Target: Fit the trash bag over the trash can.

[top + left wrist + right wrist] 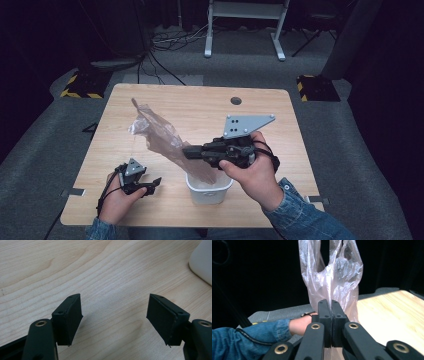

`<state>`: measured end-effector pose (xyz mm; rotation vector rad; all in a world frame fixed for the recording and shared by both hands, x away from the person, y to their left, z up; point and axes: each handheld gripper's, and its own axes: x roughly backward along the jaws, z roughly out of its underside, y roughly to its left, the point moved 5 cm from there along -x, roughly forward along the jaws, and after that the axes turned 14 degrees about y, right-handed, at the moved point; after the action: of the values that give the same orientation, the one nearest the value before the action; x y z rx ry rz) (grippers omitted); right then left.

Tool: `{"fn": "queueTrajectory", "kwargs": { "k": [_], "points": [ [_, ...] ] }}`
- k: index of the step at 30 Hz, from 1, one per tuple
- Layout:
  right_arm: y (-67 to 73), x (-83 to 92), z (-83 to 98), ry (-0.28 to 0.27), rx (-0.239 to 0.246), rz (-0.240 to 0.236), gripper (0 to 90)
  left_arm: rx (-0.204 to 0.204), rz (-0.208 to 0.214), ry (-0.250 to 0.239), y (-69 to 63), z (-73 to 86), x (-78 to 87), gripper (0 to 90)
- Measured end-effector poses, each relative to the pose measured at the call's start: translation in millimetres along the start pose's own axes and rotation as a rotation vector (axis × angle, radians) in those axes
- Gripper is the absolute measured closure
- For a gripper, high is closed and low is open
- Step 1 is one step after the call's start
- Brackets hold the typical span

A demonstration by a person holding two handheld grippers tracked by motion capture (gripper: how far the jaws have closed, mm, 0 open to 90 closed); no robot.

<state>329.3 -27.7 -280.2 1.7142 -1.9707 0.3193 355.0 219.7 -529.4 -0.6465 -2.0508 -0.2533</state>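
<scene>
The thin plastic bag is clamped in the right hand-held gripper, jaws fully closed, above the white bin at the tabletop's near edge; the left hand-held gripper rests wide open, empty, left of the bin. The bag is probably best lowered slowly, mouth spread over the rim.

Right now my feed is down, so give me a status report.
Right gripper shut on plastic bag, held above white bin. Left gripper open, empty, low over table. Nothing in the way.
</scene>
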Motion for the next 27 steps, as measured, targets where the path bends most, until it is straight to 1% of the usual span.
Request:
{"fn": "queueTrajectory", "kwargs": {
  "k": [2, 3, 6, 9, 11, 13, 14, 19, 21, 22, 23, 24, 25, 27],
  "points": [
    [-6.5, 1.3, 7.8, -0.002, -0.019, 0.012, 88.5, -0.002, -0.004, 0.001, 0.0, -0.2, -0.3, 28.2],
    [-9.4, 2.3, 11.4, -0.005, -0.026, 0.019, 88.0, -0.001, -0.013, -0.003, 0.1, -0.4, -0.9, 28.2],
    [-16.4, 5.3, 20.4, -0.01, -0.043, 0.039, 87.3, -0.005, -0.007, 0.004, -0.8, -0.3, -2.0, 28.2],
    [-23.3, 9.3, 29.9, -0.009, -0.059, 0.071, 86.9, -0.01, -0.002, 0.009, -1.6, -0.4, -2.5, 28.2],
    [-27.3, 11.0, 36.7, -0.002, -0.073, 0.084, 86.7, -0.013, -0.007, 0.006, -1.8, -0.8, -2.9, 28.1],
    [-30.7, 12.1, 43.0, 0.003, -0.084, 0.099, 86.7, -0.016, -0.002, 0.011, -2.3, -0.7, -3.0, 28.1],
    [-32.5, 12.6, 46.8, 0.009, -0.089, 0.108, 86.6, -0.017, -0.011, 0.006, -2.1, -0.9, -3.6, 28.1],
    [-40.7, 12.1, 67.0, 0.033, -0.128, 0.134, 85.2, -0.017, 0.001, 0.007, -3.8, -1.3, -4.3, 28.1],
    [-44.2, 11.0, 76.4, 0.049, -0.138, 0.152, 84.4, -0.019, 0.002, 0.01, -4.4, -1.5, -4.5, 28.1],
    [-45.5, 10.4, 80.6, 0.057, -0.145, 0.159, 83.9, -0.019, -0.005, 0.007, -4.7, -1.8, -4.8, 28.1],
    [-46.5, 9.7, 84.4, 0.062, -0.152, 0.161, 83.3, -0.025, 0.002, 0.012, -5.4, -1.9, -4.4, 28.0],
    [-47.4, 9.3, 88.3, 0.069, -0.157, 0.163, 81.7, -0.021, 0.005, 0.008, -6.9, -2.2, -4.8, 28.0],
    [-48.1, 9.1, 91.0, 0.074, -0.161, 0.167, 79.0, -0.03, 0.002, 0.009, -7.6, -2.7, -4.6, 27.9],
    [-50.4, 10.8, 98.5, 0.087, -0.175, 0.188, 71.5, -0.039, 0.013, 0.014, -11.6, -3.6, -4.1, 27.7]
  ]
}}
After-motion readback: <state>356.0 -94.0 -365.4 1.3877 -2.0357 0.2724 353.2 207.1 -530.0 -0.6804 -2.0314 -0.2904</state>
